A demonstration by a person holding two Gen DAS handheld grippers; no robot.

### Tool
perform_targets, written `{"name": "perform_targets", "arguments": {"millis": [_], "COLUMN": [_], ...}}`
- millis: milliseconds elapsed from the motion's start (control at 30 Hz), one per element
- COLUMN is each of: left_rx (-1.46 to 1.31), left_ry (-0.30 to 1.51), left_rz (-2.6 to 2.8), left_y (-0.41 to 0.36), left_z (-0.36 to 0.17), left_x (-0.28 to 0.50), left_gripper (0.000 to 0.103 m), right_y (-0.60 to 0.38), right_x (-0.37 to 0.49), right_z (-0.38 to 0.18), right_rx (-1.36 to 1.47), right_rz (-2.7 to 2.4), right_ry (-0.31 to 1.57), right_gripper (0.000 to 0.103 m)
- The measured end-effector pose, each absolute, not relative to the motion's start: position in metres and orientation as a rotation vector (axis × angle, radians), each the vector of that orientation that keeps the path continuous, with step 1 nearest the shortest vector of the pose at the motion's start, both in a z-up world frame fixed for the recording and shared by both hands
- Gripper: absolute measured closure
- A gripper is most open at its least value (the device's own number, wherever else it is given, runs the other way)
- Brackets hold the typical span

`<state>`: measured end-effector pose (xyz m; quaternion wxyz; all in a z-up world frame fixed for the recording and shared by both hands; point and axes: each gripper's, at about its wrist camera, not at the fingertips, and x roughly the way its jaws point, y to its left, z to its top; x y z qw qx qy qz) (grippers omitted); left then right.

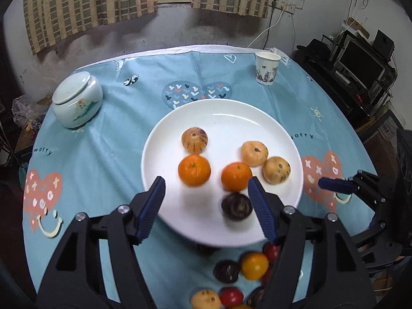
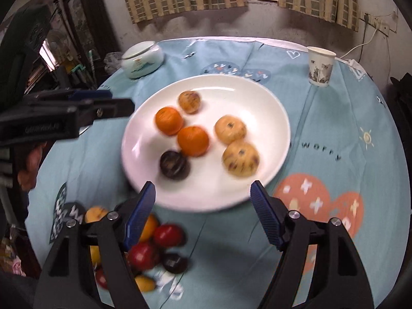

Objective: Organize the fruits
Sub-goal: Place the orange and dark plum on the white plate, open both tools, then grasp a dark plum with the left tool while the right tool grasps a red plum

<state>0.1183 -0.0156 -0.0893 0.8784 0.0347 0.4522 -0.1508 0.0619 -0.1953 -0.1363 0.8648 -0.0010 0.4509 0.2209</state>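
Hovering over the near rim of the white plate (image 1: pixel 224 108), the left gripper (image 1: pixel 206 200) has its jaws spread wide and empty, framing an orange mandarin (image 1: pixel 194 170) at about 7 o'clock on the plate and a dark purple fruit (image 1: pixel 237 206) just inside the right finger at 6 o'clock. A second mandarin (image 1: pixel 236 176) touches the dark fruit from behind, and three pale speckled fruits (image 1: pixel 276 170) lie toward 11, 2 and 3 o'clock, so the plate looks to be the collecting spot. Below the rim, at the plate's 5 o'clock, the loose fruit pile (image 1: pixel 253 266) of yellow, red and dark pieces waits on the blue tablecloth (image 1: pixel 108 154), likely unsorted. Farther right, the right gripper (image 2: pixel 202 203) also hangs wide and empty before the plate, probably placed to reach that pile beside its left finger.
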Motion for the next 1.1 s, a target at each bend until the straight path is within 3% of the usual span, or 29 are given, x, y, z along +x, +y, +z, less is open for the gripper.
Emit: {"name": "perform_targets", "arguments": {"millis": [267,433,600,733,1033,1100], "left_rx": [0.052,0.011,0.007,0.031,0.034,0.019], "left_ry": [0.967,1.024,1.071,1.115,1.204,1.228], "left_rz": [-0.262,-0.236,-0.246,-0.298,-0.368,-0.353], "left_y": [0.023,0.045,0.053,0.044,0.006,0.001], "left_z": [-0.093,-0.110,-0.124,-0.137,-0.170,-0.178], "left_x": [0.048,0.011,-0.023,-0.049,-0.063,-0.057], "left_gripper": [0.028,0.028,0.028,0.028,0.028,0.032], "right_y": [-0.161,-0.131,-0.112,-0.104,-0.140,-0.149], "right_x": [-0.047,-0.078,-0.073,-0.064,-0.073,-0.077], "right_z": [-0.154,-0.178,-0.189,-0.196,-0.185,-0.185], "right_rx": [-0.112,-0.163,-0.164,-0.169,-0.105,-0.097], "right_rz": [0.639,0.736,0.741,0.730,0.704,0.682], "right_ry": [0.996,1.073,1.078,1.076,1.080,1.081], "right_gripper": [0.028,0.045,0.051,0.064,0.064,0.064]}}
